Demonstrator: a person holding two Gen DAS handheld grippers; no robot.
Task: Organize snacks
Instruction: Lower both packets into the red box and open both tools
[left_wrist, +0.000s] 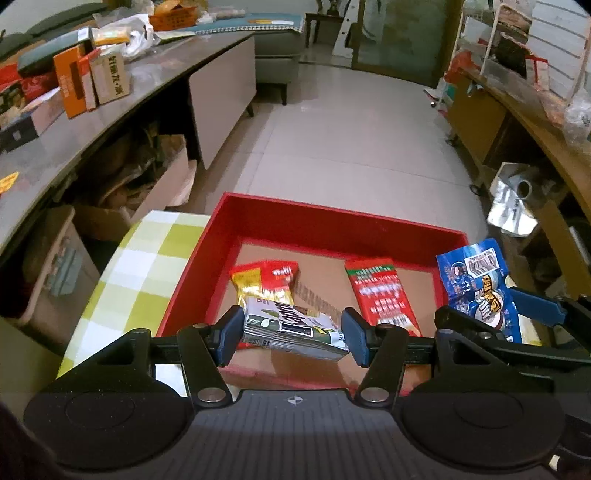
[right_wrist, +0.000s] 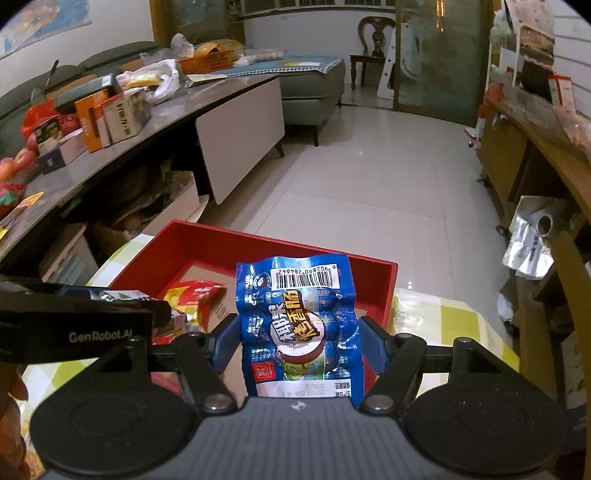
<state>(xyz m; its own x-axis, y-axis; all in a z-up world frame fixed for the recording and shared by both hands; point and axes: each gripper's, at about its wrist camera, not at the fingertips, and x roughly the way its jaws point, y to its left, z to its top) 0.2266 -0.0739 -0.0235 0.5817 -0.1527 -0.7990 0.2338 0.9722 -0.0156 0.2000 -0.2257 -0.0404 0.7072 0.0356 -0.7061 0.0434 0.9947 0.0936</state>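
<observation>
Here the left gripper (left_wrist: 291, 334) is clamped on a green-and-white snack packet (left_wrist: 295, 330) over the red tray's (left_wrist: 332, 221) near edge, 2 packets already inside. The right gripper (right_wrist: 299, 343) pinches a blue sausage packet (right_wrist: 297, 321) above the tray's right edge. Both look light, crinkly and slippery, best gripped mid-body.

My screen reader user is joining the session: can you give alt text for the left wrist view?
The left gripper holds a silver-green snack pack between its fingers over a red tray that already contains two red snack packets. At right, the right gripper holds a blue snack bag beside the tray, which sits on a green checked tablecloth.
</observation>
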